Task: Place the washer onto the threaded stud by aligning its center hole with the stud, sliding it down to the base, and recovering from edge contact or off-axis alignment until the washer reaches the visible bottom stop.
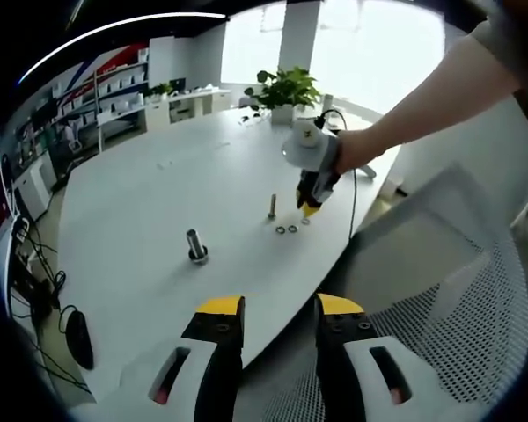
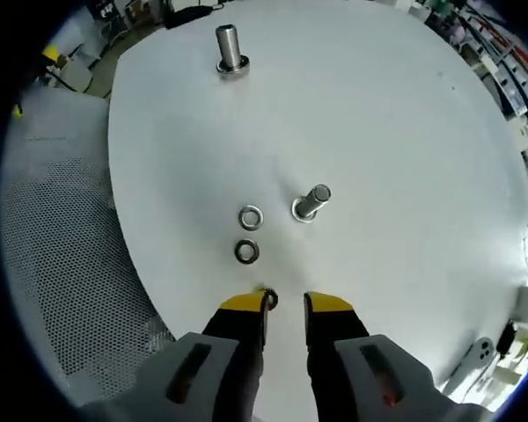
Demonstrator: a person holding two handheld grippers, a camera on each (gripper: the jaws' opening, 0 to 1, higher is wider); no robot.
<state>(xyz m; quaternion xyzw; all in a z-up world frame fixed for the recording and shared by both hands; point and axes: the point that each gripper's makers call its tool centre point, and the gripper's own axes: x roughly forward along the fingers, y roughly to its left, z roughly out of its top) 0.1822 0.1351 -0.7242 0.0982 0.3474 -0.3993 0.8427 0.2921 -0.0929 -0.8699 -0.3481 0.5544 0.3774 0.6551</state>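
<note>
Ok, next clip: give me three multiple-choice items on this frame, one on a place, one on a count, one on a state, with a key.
1. Where does the right gripper hang?
A. Over the table edge, by the washers
B. Over the potted plant
C. Above the chair

2. How many washers lie fully clear of the right gripper's jaws?
A. None
B. Two
C. Five

3. How is the nearer stud?
A. Bare
B. Carrying a washer stack
C. Lying flat

Key: 1 A, its yellow tips sit at the table rim; 2 B, two washers lie beside the stud, and a third peeks out by the left tip; 3 A, it stands upright with nothing on it.
</note>
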